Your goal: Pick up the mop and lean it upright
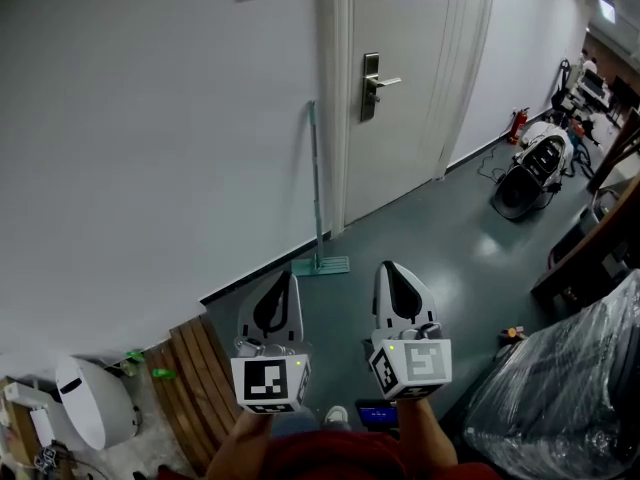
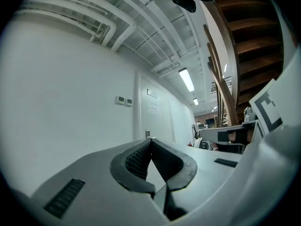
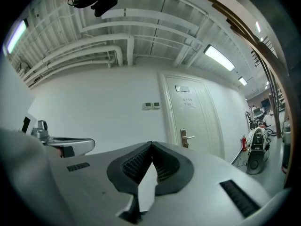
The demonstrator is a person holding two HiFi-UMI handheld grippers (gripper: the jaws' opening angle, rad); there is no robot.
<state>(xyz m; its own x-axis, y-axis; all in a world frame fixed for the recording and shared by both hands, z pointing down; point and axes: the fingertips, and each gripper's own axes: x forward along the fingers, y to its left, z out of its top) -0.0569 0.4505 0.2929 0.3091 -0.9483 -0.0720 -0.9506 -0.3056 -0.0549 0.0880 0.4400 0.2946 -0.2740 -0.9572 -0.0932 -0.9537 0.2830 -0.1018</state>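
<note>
We hold the left gripper (image 1: 289, 280) and right gripper (image 1: 389, 270) level, side by side, aimed toward the door (image 1: 400, 128), each with jaws pressed together on nothing. The mop (image 1: 317, 183) stands upright against the wall (image 1: 150, 118), just left of the door.

Cool, even overhead light is filling the corridor. The ceiling strip lights (image 2: 186, 79) are burning out to plain white in both gripper views. The grey floor (image 1: 440, 233) is carrying a soft sheen and the plastic wrap (image 1: 575, 388) is glinting. Both gripper views are bowing strongly, with black corners. The left gripper (image 2: 151, 141) and right gripper (image 3: 151, 144) are reading soft near the lens. Shadows are showing faint.
</note>
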